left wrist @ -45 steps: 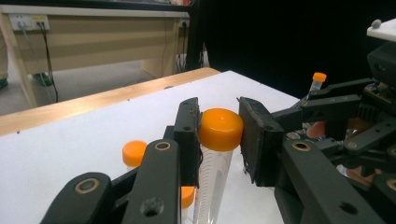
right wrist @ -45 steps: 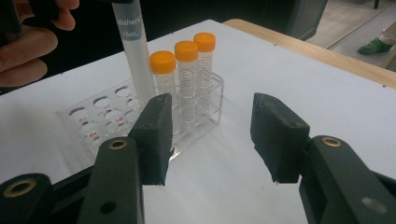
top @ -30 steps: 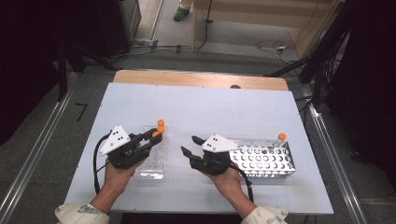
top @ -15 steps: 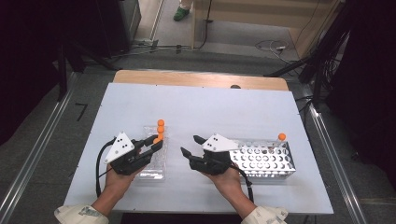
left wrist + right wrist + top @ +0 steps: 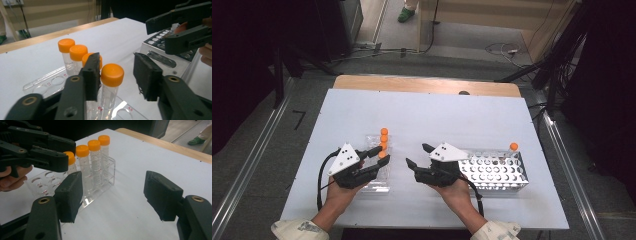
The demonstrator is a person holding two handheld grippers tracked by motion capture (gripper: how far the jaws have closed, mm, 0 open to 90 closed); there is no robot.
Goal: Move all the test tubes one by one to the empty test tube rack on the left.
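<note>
The left gripper, jaws apart, is straddling the nearest orange-capped tube standing in the clear rack on the bench; light, slick plastic, probably best pinched just below its cap.

Third tube: from my left gripper view, my own jaw covers most of its orange cap and all of its body.
Nearest tube: its lower end runs off the bottom edge.
Clear rack: I can't read the small red marks by its holes; they blur.
Metal rack: I see it partly behind the right gripper, cut by the right edge.
Tube at the metal rack's far corner: too small for me to make out beyond its orange cap.
</note>
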